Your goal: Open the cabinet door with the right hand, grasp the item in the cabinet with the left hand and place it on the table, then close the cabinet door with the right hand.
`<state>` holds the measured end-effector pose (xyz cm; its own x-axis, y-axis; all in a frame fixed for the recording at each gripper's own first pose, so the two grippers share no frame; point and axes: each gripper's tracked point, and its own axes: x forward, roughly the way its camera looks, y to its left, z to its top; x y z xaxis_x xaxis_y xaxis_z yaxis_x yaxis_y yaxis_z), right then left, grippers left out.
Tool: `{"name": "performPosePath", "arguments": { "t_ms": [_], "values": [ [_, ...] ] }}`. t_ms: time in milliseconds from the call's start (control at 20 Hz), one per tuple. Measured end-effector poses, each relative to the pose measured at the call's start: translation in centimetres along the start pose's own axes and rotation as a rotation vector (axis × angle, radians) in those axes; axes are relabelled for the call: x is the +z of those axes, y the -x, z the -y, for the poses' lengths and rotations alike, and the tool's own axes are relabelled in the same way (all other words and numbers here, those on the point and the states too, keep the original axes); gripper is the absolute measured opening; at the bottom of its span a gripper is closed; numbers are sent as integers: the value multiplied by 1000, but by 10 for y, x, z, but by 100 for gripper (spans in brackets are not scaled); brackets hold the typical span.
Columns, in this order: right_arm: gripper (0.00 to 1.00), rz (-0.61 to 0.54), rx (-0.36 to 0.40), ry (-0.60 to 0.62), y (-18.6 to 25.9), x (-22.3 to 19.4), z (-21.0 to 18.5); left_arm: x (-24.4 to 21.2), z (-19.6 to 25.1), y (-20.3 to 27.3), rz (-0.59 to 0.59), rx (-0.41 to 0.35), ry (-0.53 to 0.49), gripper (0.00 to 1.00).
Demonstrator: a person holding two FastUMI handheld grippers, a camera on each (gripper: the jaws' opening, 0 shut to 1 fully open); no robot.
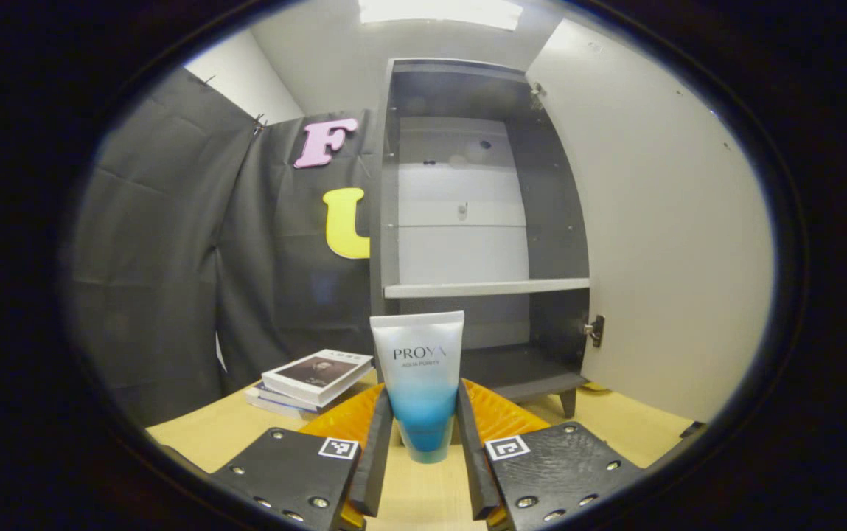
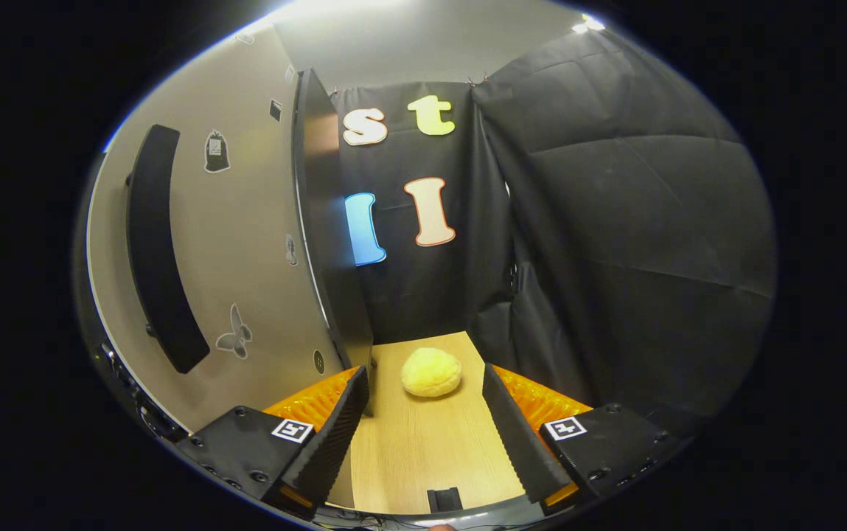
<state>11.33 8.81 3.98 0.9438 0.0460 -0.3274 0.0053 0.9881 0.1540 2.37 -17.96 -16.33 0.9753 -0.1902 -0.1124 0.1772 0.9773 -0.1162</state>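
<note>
Books (image 1: 312,377): small stack on worktop (image 1: 209,435), left of cabinet.
Cabinet (image 1: 478,221): door (image 1: 659,221) swung open to the right; shelf and floor compartment bare.
Tube (image 1: 419,380): upright, cap down, in front of cabinet.
Left gripper (image 1: 423,442): jaws narrow, pressing both sides of tube.
Right gripper (image 2: 427,435): jaws wide, holding nothing, beside door's outer face; yellow puff (image 2: 431,372) on worktop beyond.

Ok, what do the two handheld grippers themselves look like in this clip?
Both match. The left gripper and the right gripper each have two flat angular fingers with ribbed inner faces, mounted on dark plates studded with silver screws. Each plate carries a small square black-and-white tag, and ridged orange housing shows behind the fingers.
</note>
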Motion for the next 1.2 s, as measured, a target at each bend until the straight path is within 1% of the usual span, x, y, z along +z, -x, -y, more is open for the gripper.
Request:
{"name": "performPosePath", "arguments": {
  "t_ms": [150, 250, 300, 350, 450, 500, 650, 750, 850, 1000, 1200],
  "values": [
    [92, 6, 6, 15, -2, 1, 0, -34, 3, 10, -37, -13, -15, 48],
    [92, 0, -5, 16, -1, 0, 4, -58, 5, 15, -59, -15, -33, 46],
    [92, -6, -3, 9, -1, -1, 3, -71, 7, 19, -75, -20, -36, 48],
    [92, -13, 1, 5, 0, 0, 1, -82, 9, 22, -90, -21, -40, 47],
    [92, -8, -14, 20, 2, 2, 6, -100, 14, 28, -111, -26, -39, 47],
    [98, -2, -28, 24, 2, 2, 10, -110, 17, 29, -121, -29, -29, 48],
    [98, -5, -35, 12, 2, 3, 12, -134, 19, 33, -164, -23, -20, 47],
    [98, 0, -56, 2, 4, 3, 17, -145, 20, 32, -182, -19, -19, 47],
    [98, -16, -61, -16, 4, 0, 17, -154, 18, 31, -191, -9, -17, 48],
    [98, -30, -75, -8, 5, 1, 19, -163, 18, 29, -213, 3, 6, 47],
    [98, -29, -72, 4, 7, 1, 19, -167, 20, 31, -229, -8, 5, 49]
  ]
}}
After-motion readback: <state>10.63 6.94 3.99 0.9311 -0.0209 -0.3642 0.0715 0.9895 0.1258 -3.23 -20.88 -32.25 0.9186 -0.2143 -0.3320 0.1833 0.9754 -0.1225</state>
